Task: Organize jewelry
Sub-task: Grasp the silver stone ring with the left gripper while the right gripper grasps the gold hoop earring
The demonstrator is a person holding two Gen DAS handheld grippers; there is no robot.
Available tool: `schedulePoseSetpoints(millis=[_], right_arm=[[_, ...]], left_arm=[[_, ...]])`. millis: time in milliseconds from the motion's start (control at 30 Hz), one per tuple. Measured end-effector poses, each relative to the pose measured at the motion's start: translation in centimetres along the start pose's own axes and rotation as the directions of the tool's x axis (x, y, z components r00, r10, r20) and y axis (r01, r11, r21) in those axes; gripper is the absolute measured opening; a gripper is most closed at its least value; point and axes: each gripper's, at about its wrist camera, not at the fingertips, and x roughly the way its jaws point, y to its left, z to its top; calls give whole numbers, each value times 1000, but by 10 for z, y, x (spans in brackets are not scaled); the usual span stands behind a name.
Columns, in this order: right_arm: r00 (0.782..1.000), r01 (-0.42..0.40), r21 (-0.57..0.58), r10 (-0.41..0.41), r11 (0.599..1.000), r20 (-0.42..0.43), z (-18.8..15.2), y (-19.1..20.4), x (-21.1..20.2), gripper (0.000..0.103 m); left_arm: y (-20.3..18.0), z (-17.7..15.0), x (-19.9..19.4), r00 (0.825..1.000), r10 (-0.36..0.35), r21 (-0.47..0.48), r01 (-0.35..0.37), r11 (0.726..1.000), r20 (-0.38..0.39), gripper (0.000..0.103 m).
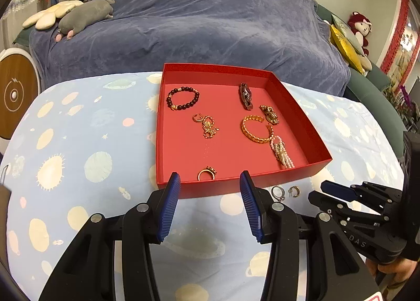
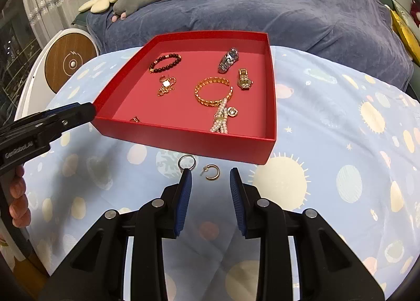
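Observation:
A red box (image 1: 168, 127) (image 2: 113, 106) on the patterned cloth holds several pieces: a dark bead bracelet (image 1: 183, 98), gold bangle (image 1: 256, 129), pearl strand (image 1: 283, 152), a gold ring (image 1: 207, 173), watches and chains. A silver ring (image 2: 187, 162) (image 1: 278, 193) and a gold hoop earring (image 2: 211, 172) (image 1: 294, 191) lie on the cloth in front of the box. My right gripper (image 2: 210, 173) is open, its fingertips either side of the earring. My left gripper (image 1: 210, 177) is open and empty at the box's near wall.
A sofa under a blue-grey cover (image 1: 199, 20) stands behind the table, with plush toys (image 1: 86, 16). A round white and wood device (image 2: 71, 62) stands at the left. The table cloth (image 2: 341, 143) extends right of the box.

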Motion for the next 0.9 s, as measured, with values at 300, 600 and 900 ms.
schedulePoseSetpoints(millis=[300, 600, 900], right_arm=[[999, 15, -7, -15, 1000, -44, -4, 1, 24, 29], [998, 34, -47, -36, 998, -45, 1, 9, 35, 22], [998, 37, -48, -39, 998, -42, 2, 8, 25, 20]], left_arm=[[-10, -11, 9, 999, -8, 42, 10, 999, -35, 45], [-11, -15, 15, 998, -11, 50, 13, 999, -56, 45], [-18, -17, 22, 997, -24, 59, 28, 998, -73, 45]])
